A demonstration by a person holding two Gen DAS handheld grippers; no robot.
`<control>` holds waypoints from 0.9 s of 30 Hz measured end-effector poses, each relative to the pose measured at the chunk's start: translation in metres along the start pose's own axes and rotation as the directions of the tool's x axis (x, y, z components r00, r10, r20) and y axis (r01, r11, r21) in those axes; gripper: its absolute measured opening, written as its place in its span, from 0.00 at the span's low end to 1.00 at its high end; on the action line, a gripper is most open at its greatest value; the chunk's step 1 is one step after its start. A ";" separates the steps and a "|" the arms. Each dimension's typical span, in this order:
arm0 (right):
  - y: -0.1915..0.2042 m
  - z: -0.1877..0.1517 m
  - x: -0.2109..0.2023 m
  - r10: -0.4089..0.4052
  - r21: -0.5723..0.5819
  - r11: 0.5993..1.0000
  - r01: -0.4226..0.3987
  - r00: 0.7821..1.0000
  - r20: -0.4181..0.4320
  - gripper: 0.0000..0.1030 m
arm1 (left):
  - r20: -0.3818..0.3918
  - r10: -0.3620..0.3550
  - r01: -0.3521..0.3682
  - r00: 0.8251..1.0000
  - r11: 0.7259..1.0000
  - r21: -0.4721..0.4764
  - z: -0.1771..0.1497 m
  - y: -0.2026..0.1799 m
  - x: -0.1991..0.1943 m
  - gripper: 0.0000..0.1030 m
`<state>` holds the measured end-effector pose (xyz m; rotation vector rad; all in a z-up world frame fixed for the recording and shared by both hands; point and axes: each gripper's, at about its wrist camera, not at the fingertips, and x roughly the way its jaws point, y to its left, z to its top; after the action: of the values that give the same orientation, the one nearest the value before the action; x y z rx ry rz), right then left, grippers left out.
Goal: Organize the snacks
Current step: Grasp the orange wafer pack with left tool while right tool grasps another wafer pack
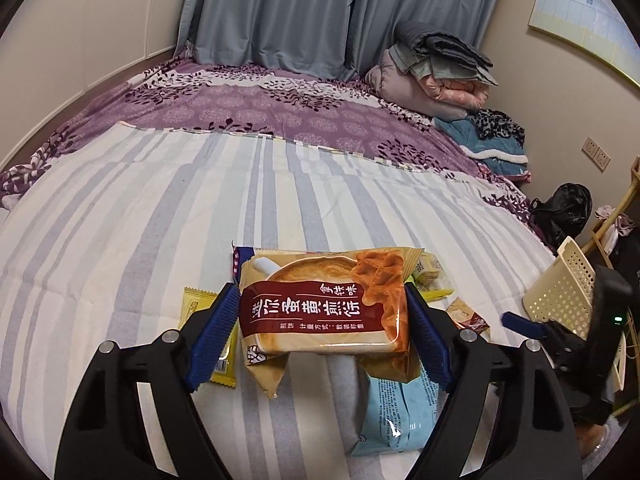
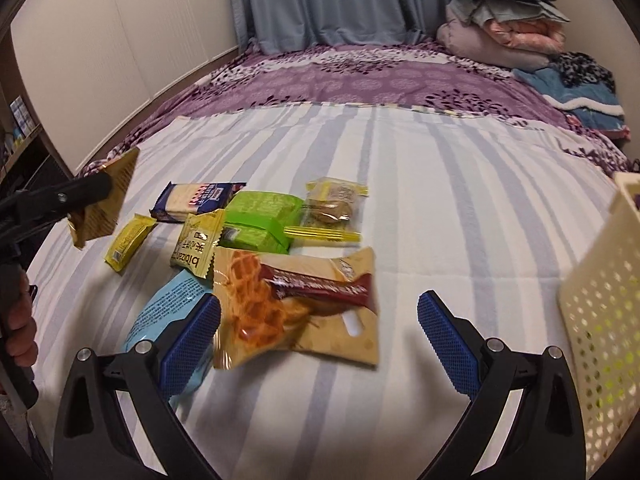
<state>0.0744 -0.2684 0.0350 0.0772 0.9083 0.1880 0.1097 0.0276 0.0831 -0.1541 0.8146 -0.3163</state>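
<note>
My left gripper (image 1: 322, 320) is shut on a tan and maroon waffle-cookie bag (image 1: 324, 308) and holds it above the striped bed sheet (image 1: 160, 216). The same bag shows in the right wrist view (image 2: 100, 196), lifted at the far left. My right gripper (image 2: 320, 328) is open and empty, low over a second waffle bag (image 2: 296, 304) lying on the sheet. Around it lie a light blue pack (image 2: 168, 304), a green pack (image 2: 260, 220), small yellow packets (image 2: 128, 242), a dark blue biscuit pack (image 2: 196, 198) and a clear cookie bag (image 2: 334, 204).
A cream perforated basket (image 2: 600, 308) stands at the right edge of the bed; it also shows in the left wrist view (image 1: 560, 292). Folded blankets (image 1: 436, 68) are piled at the far right by the curtains (image 1: 280, 12). A black bag (image 1: 564, 208) sits on the floor.
</note>
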 end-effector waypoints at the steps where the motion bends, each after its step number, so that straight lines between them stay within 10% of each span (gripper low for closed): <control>1: 0.001 0.002 0.004 0.003 -0.010 1.000 -0.004 1.000 -0.011 0.95 | 0.004 -0.002 0.002 1.000 1.000 -0.001 0.000 0.000 -0.003 0.80; 13: -0.002 0.006 0.037 0.075 0.009 0.997 -0.075 0.992 -0.102 0.95 | 0.010 -0.021 0.021 1.000 1.000 0.005 0.001 -0.004 -0.010 0.80; 20: -0.002 0.004 0.032 0.056 -0.006 0.998 -0.057 0.995 -0.083 0.62 | 0.016 -0.024 0.024 1.000 1.000 0.008 0.002 -0.007 -0.012 0.80; 27: -0.007 0.004 0.020 0.064 0.017 0.998 -0.063 0.997 -0.051 0.54 | 0.033 -0.031 0.030 0.999 0.999 0.020 0.006 -0.013 -0.021 0.80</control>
<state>0.0899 -0.2714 0.0211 0.1157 0.9596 0.2427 0.0977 0.0221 0.1051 -0.1532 0.7770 -0.3495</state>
